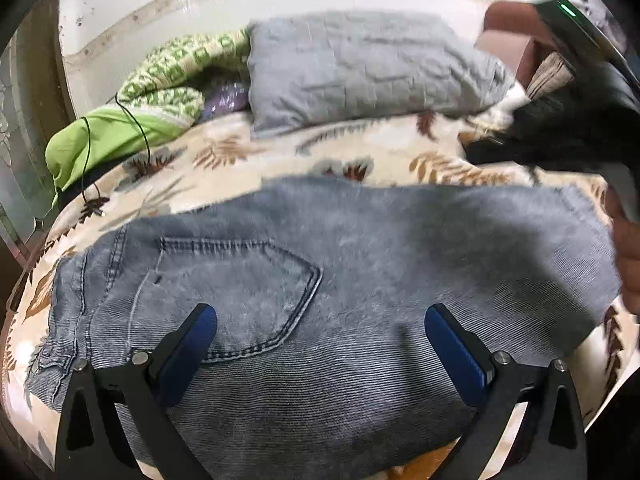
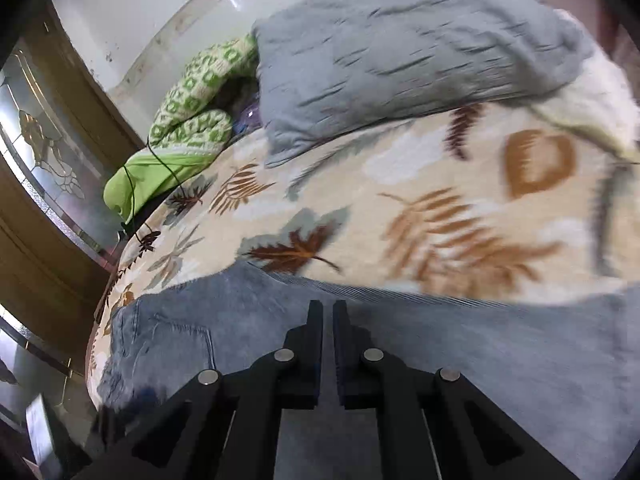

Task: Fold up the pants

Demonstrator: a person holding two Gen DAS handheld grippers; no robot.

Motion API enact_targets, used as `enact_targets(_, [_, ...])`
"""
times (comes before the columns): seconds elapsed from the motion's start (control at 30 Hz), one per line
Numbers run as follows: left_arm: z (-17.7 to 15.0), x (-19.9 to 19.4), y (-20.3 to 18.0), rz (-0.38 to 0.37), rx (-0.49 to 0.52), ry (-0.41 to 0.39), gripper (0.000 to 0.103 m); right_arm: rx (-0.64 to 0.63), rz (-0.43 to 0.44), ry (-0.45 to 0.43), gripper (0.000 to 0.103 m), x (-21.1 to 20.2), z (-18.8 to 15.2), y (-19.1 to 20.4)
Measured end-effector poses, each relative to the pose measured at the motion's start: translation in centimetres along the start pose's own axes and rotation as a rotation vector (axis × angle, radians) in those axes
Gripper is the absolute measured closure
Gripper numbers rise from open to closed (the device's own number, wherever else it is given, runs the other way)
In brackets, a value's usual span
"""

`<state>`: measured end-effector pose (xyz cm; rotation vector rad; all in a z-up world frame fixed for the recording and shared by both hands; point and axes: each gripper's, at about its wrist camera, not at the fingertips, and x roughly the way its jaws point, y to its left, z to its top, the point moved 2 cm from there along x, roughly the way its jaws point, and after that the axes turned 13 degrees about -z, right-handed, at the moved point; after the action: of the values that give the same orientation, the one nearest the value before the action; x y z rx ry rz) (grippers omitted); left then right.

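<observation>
Blue-padded fingers of the left gripper point(image 1: 320, 320) stand spread wide above the jeans point(image 1: 340, 264), grasping nothing. Right gripper point(image 2: 327, 312) fingers are nearly clenched; whether they pinch denim I cannot tell. Jeans lie lengthwise on the bed point(image 2: 400, 200), seemingly mid-fold; next probably calls for gripping an end.

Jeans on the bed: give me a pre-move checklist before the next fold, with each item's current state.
1. Jeans lie flat on the leaf-print blanket: ok.
2. Left gripper open above the denim, nothing between its fingers: ok.
3. Right gripper closed; whether it pinches fabric: cannot tell.
4. Back pocket faces up, unwrinkled: ok.
5. Grey pillow clear of the jeans: ok.
6. Hem end at the right edge of the left wrist view, partly hidden by the hand: cannot tell.
</observation>
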<state>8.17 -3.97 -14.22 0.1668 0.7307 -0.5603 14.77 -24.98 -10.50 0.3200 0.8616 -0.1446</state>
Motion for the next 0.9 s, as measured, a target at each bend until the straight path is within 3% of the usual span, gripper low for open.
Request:
enact_targets(0.13, [-0.3, 0.0, -1.1, -0.021, 0.027, 0.021, 0.000, -0.002, -0.072, -0.026, 0.095, -4.2, -2.1, -5.1])
enact_targets(0.23, [-0.6, 0.6, -1.9, -0.013, 0.061, 0.056, 0.000, 0.059, -0.111, 0.002, 0.095, -6.3, -5.1, -10.0])
enact_targets(0.37, [-1.2, 2.5, -2.4, 0.004, 0.078, 0.133, 0.000, 0.109, -0.166, 0.099, 0.095, -6.3, -8.1, -14.4])
enact_targets(0.43, [-1.2, 2.5, -2.3, 0.001, 0.062, 0.123, 0.000, 0.097, -0.190, 0.177, 0.095, -5.2, -9.5, -15.5])
enact_targets(0.63, [-1.3, 2.3, -2.2, 0.002, 0.065, 0.120, 0.000, 0.113, -0.149, 0.105, 0.096, -7.7, -9.7, -16.6])
enact_targets(0.8, [-1.0, 1.4, -2.1, 0.008, 0.064, 0.076, 0.000, 0.291, -0.058, 0.037, 0.095, -10.6, -10.3, -18.6])
enact_targets(0.9, [-0.7, 1.2, -2.0, 0.012, 0.054, 0.060, 0.000, 0.412, 0.013, 0.054, 0.095, -11.0, -11.6, -19.4])
